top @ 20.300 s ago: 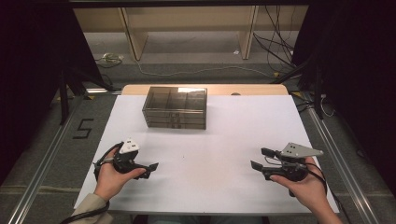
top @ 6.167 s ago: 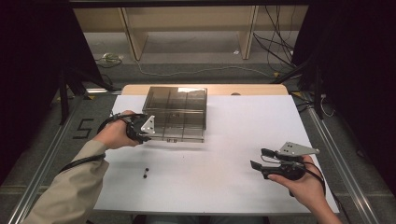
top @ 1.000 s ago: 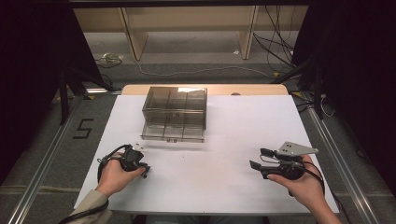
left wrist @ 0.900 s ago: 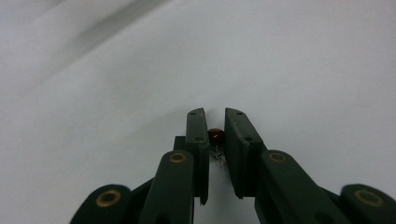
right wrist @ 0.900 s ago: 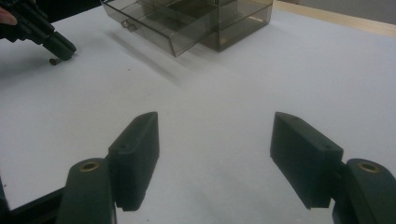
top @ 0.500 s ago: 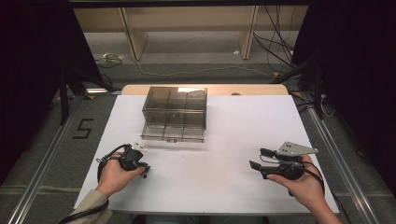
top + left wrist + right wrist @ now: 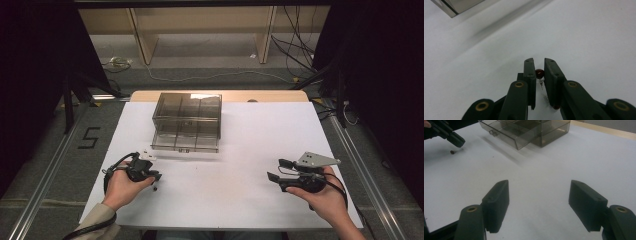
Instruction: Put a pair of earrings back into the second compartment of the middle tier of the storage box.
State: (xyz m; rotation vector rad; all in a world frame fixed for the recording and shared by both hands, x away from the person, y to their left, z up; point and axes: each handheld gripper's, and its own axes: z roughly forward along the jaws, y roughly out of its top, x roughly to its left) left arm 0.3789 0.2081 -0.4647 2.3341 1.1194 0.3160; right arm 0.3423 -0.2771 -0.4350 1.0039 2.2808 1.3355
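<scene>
While pinched between the left gripper (image 7: 539, 65) fingers (image 7: 529, 71) near the bench's front-left corner, small brown bead (image 7: 539, 73): light, hard, round, likely slippery; grip across its middle; right gripper (image 7: 539, 195) released.

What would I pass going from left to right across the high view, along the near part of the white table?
The left gripper, its jaws nearly shut over a small dark bead → a bare stretch of white table → the right gripper, jaws open. The clear drawer box sits farther back, between the two.
</scene>
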